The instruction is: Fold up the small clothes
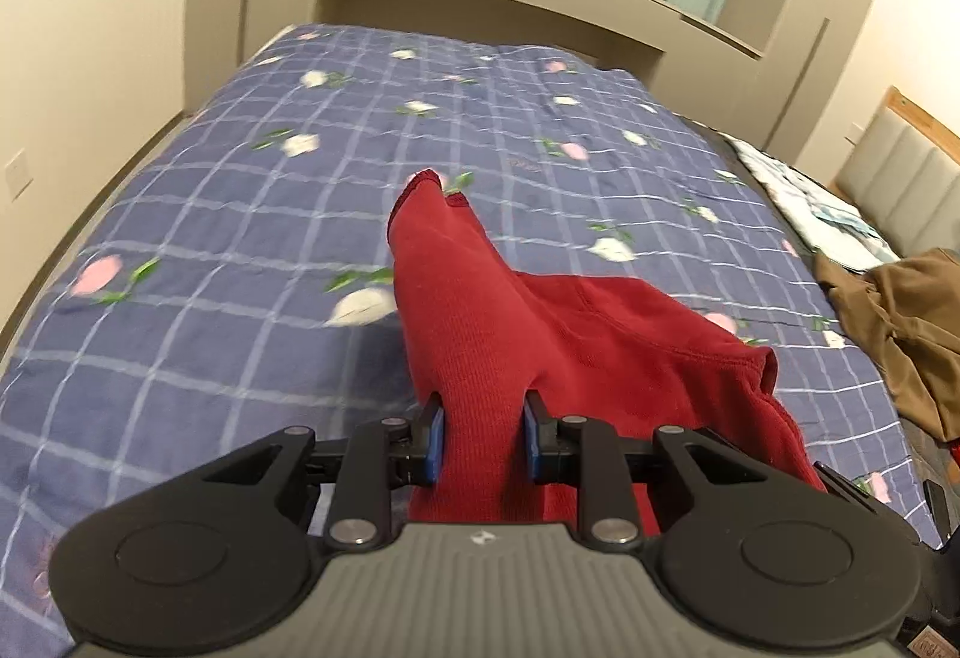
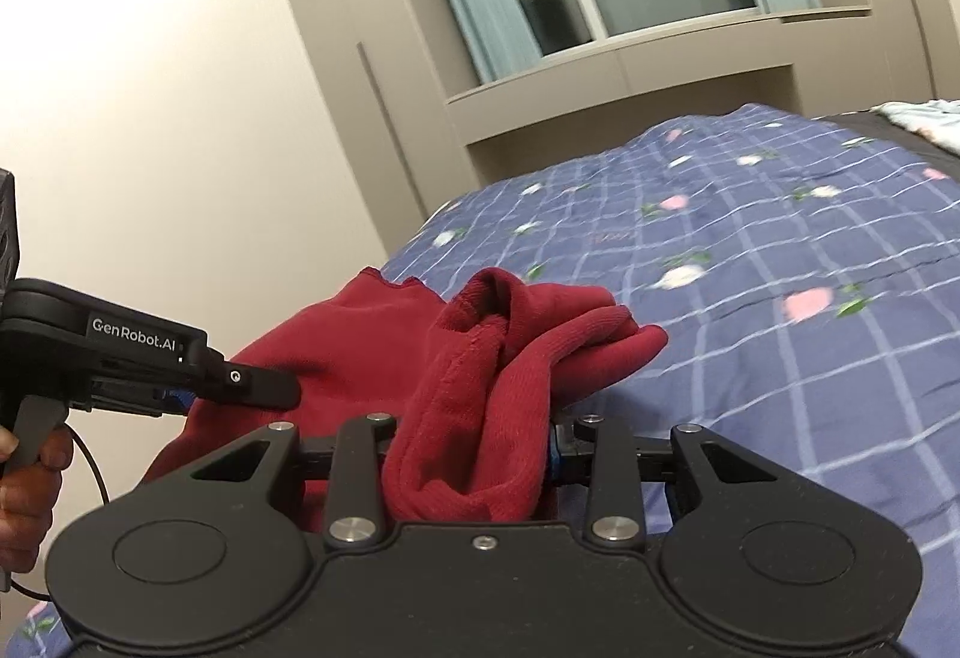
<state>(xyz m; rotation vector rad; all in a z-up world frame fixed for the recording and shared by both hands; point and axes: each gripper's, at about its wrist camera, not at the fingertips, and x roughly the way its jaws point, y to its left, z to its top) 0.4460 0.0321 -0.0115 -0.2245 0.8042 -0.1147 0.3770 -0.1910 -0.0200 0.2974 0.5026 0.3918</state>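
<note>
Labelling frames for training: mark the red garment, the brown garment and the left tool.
red garment (image 1: 480,310), left wrist view, ribbed middle
brown garment (image 1: 900,322), left wrist view, crumpled centre
left tool (image 1: 483,433), left wrist view, midway between fingertips

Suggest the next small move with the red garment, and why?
Probably draw the two grippers apart to stretch it flat above the bedspread. Both the left gripper and right gripper clamp the red garment, which hangs bunched and twisted.

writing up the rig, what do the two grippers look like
Both are black: round discs on either side of a ribbed grey body, angular linkage arms with silver rivets, blue finger pads. The left gripper carries white "GenRobot.AI" lettering, a trigger handle and a thin black cable. The right gripper matches.
</note>
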